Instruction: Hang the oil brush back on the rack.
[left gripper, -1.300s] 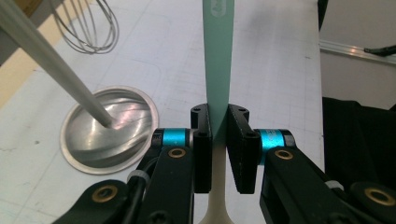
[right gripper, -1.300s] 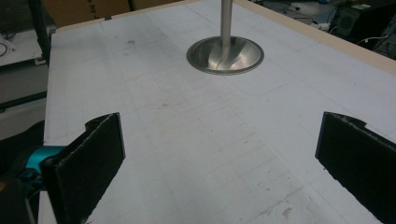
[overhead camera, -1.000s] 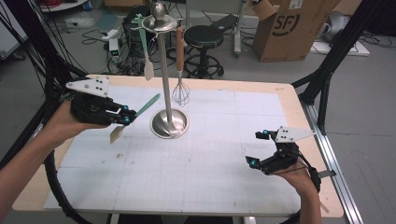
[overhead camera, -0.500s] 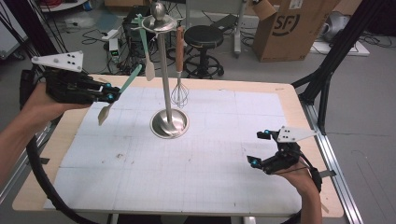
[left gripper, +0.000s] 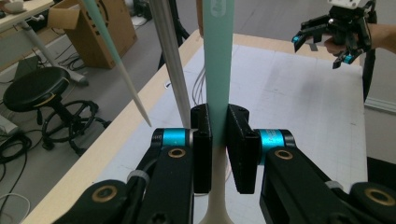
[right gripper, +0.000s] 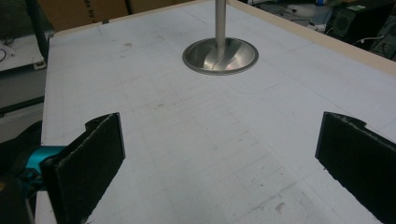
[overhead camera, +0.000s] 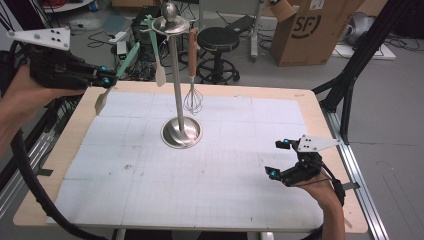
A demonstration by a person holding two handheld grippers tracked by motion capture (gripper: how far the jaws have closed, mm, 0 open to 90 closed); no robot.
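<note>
My left gripper (overhead camera: 106, 79) clamps the mint-handled spatula (overhead camera: 116, 75) mid-handle, held up off the table's left edge; rack top (overhead camera: 170, 24) lies right, handle tip toward it. Right gripper (overhead camera: 278, 160) gapes empty.

A: High view? 
B: Fixed above the table's (overhead camera: 280, 107) near edge, facing forward and down. 
A: Gripper views? 
B: Close, along their own jaws. All three share the metal stand (overhead camera: 181, 131) (left gripper: 169, 56) (right gripper: 219, 55).
</note>
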